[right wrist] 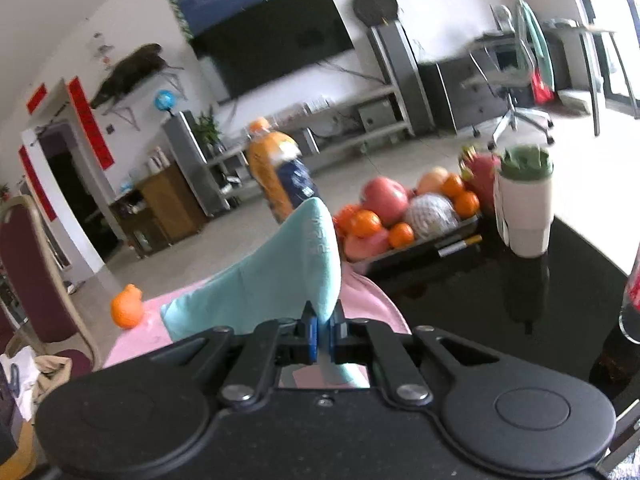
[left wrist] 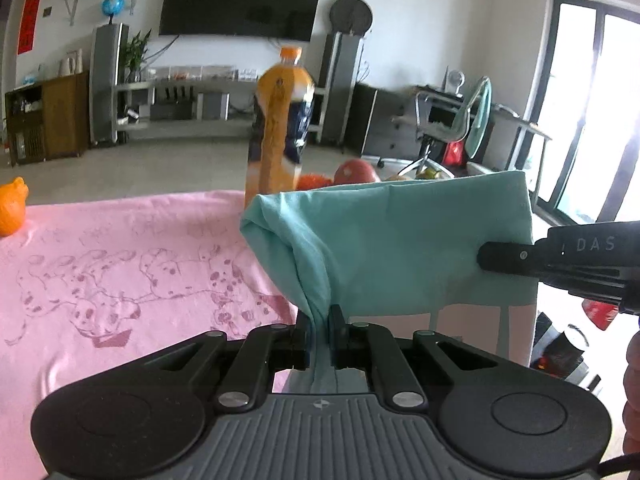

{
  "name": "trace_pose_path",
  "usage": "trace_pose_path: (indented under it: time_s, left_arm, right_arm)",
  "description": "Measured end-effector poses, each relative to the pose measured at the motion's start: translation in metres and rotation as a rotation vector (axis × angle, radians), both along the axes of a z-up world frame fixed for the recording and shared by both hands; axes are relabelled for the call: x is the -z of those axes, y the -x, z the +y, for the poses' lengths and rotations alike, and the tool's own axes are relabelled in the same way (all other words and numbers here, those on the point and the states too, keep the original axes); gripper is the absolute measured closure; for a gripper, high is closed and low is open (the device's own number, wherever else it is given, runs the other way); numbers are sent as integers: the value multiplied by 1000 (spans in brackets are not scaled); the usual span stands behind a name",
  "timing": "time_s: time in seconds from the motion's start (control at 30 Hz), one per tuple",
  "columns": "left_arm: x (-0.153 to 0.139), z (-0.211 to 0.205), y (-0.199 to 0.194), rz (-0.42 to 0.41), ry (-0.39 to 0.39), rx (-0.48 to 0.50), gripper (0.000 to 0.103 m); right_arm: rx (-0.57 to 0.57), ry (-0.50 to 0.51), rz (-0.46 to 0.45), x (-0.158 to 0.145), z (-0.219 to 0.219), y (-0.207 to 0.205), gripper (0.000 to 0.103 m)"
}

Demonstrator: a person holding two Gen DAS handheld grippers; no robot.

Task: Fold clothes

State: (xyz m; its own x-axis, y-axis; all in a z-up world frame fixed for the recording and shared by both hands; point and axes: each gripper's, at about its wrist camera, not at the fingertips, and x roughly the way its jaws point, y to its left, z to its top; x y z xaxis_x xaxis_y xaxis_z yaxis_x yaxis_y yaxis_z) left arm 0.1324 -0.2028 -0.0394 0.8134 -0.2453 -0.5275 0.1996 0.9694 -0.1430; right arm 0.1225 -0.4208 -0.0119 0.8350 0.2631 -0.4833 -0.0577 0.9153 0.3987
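A teal garment [left wrist: 400,240] hangs lifted above a pink printed garment [left wrist: 120,272] spread on the table. My left gripper [left wrist: 320,336] is shut on the teal garment's bunched lower edge. My right gripper [right wrist: 325,338] is shut on another edge of the teal garment [right wrist: 288,272], which rises in front of it; the pink garment [right wrist: 372,300] lies beneath. The right gripper also shows in the left wrist view [left wrist: 492,258], at the cloth's right side.
An orange drink bottle [left wrist: 280,128] stands behind the clothes. A fruit tray [right wrist: 408,216] and a white plant pot [right wrist: 524,208] sit on the black table [right wrist: 500,300]. An orange toy [left wrist: 12,206] lies at the pink garment's far left. A chair [right wrist: 32,264] stands at left.
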Motion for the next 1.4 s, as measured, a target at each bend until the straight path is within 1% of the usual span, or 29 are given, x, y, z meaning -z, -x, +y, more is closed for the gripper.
trace_pose_path:
  time_s: [0.1, 0.13, 0.2, 0.23, 0.27, 0.33, 0.37, 0.4, 0.5, 0.53, 0.6, 0.67, 0.7, 0.73, 0.77, 0.83, 0.93, 0.97, 1.0, 1.03, 1.07, 1.1, 1.13, 1.17, 1.23, 1.3, 1.33, 1.37, 1.4]
  left_arm:
    - [11, -2, -24, 15, -24, -14, 93]
    - [15, -5, -31, 24, -36, -23, 89]
    - [20, -10, -50, 34, -73, -56, 87]
    - [23, -9, -62, 38, -99, -75, 84]
    - [23, -3, -69, 51, -99, -99, 83]
    - [21, 11, -80, 78, -93, -146, 80]
    - [19, 20, -79, 85, -83, -154, 75]
    - [17, 29, -77, 91, -73, -161, 75]
    - [17, 44, -68, 148, -71, -132, 75]
    - [17, 49, -64, 171, -68, -119, 79]
    - [22, 49, -55, 229, -36, -63, 82]
    - [28, 41, -44, 282, -5, 15, 85]
    - [31, 33, -41, 299, -4, 47, 85]
    - [35, 25, -39, 315, -5, 78, 85]
    - [40, 16, -40, 327, -12, 100, 85]
    - [54, 3, -42, 368, -34, 133, 85]
    - [80, -10, -43, 460, -81, 163, 85]
    - [83, -7, -38, 462, -97, 160, 76]
    - [85, -3, -34, 461, -112, 156, 76]
    - [83, 2, -32, 477, -106, 149, 76]
    - [79, 7, -31, 496, -95, 127, 76]
    - [75, 12, -31, 516, -83, 103, 83]
    - [67, 15, -28, 510, -98, 80, 89]
    - [56, 16, -23, 493, -110, 72, 88]
    - [34, 17, -12, 462, -126, 64, 81]
    - [10, 17, 1, 439, -132, 64, 79]
    - [0, 16, 9, 430, -145, 67, 73]
    - [-9, 15, 17, 422, -158, 70, 65]
    - [-19, 14, 25, 414, -172, 73, 62]
  right_arm:
    - [-9, 4, 28, 13, -4, -25, 98]
    - [-10, 8, 38, 17, -4, -32, 98]
    - [-15, 21, 69, 27, -4, -50, 97]
    - [-19, 30, 93, 33, -4, -61, 93]
    - [1, 39, 117, 38, -6, -70, 81]
    - [58, 53, 161, 44, -14, -82, 65]
    - [82, 45, 170, 44, -20, -80, 65]
    - [95, 29, 175, 44, -28, -75, 65]
    - [96, 3, 222, 43, -45, -52, 60]
    - [96, 4, 248, 42, -50, -43, 60]
    - [88, -14, 313, 44, -56, -29, 60]
    - [77, -74, 370, 49, -58, -17, 60]
    - [72, -125, 392, 56, -58, -15, 61]
    - [68, -180, 413, 63, -58, -12, 66]
    - [63, -234, 434, 70, -57, -10, 81]
    - [63, -314, 470, 90, -54, -17, 88]
    - [120, -398, 552, 124, -57, -21, 87]
    - [156, -409, 588, 133, -62, -17, 87]
    - [193, -421, 623, 142, -66, -14, 87]
    - [230, -432, 658, 150, -70, -11, 100]
    - [253, -462, 661, 153, -79, -4, 103]
    - [270, -486, 658, 153, -87, 3, 103]
    - [290, -474, 654, 146, -90, 8, 100]
    - [306, -433, 638, 134, -90, 14, 89]
    - [278, -388, 568, 102, -82, 26, 85]
    - [229, -366, 505, 70, -71, 39, 82]
    - [208, -344, 479, 54, -65, 46, 76]
    - [194, -305, 456, 38, -56, 53, 65]
    - [182, -260, 435, 23, -47, 63, 59]
